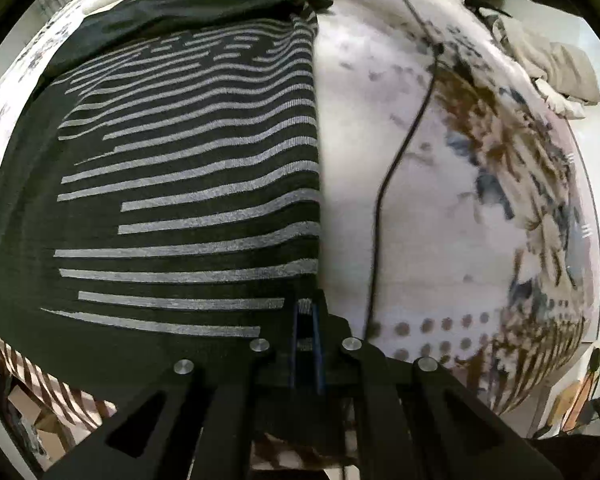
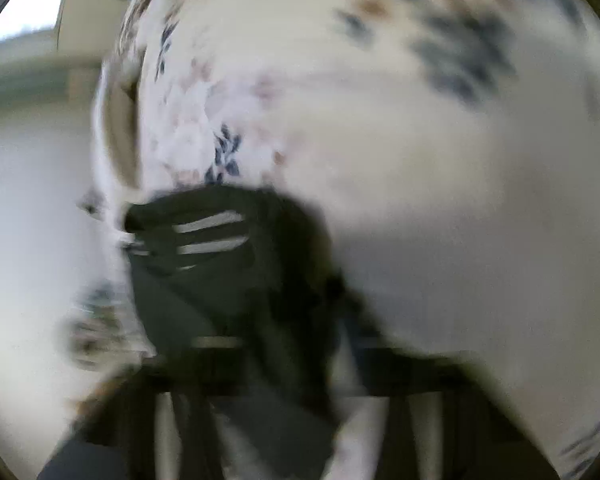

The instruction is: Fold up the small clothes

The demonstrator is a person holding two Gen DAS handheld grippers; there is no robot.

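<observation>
On the patterned bedspread (image 1: pixel 400 200) lies the black striped garment (image 1: pixel 188 184), spread flat. My left hand-held gripper (image 1: pixel 306 320) is clamped on its near right edge. My right hand-held gripper (image 2: pixel 260 320), blurred, holds a bunched black striped fold, jaws closed.
</observation>
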